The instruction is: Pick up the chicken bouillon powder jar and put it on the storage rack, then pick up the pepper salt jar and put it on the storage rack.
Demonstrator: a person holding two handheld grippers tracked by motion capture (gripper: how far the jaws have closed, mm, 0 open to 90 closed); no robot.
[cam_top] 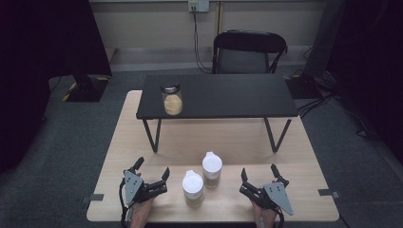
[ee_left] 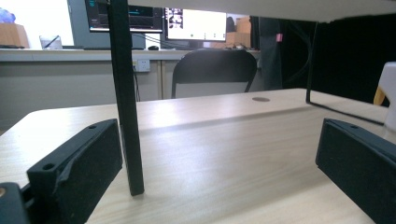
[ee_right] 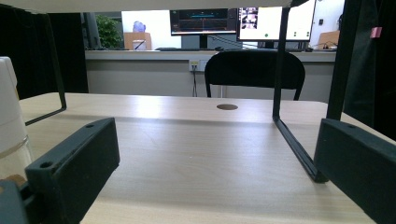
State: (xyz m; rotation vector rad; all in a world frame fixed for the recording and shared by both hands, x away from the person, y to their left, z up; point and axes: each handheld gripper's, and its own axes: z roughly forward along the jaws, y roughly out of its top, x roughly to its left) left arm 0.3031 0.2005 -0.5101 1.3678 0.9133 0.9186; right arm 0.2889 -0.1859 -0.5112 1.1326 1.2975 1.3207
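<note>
Two grippers rest at the near edge of the worktop (cam_top: pixel 294 156), each held in a hand. The left gripper (cam_top: pixel 152 172) lies near the left corner with its jaws spread wide and nothing between them; in the left gripper view only bare wood and a black leg of the small table show between the jaws. The right gripper (cam_top: pixel 259 173) lies near the right corner, its jaws likewise wide apart and gripping nothing.

Between the grippers stand two white-lidded jars, both upright with their long axes vertical. The nearer jar (cam_top: pixel 193 188) stands just right of the left gripper, apart from it. The farther jar (cam_top: pixel 212 168) stands just behind and to the right of the first, close beside it, well left of the right gripper.

Farther off, one small black table (cam_top: pixel 228 95) stands on the worktop. A third jar, dark-lidded (cam_top: pixel 172 99), stands upright near its left end. One black chair (cam_top: pixel 249 52) stands beyond.
</note>
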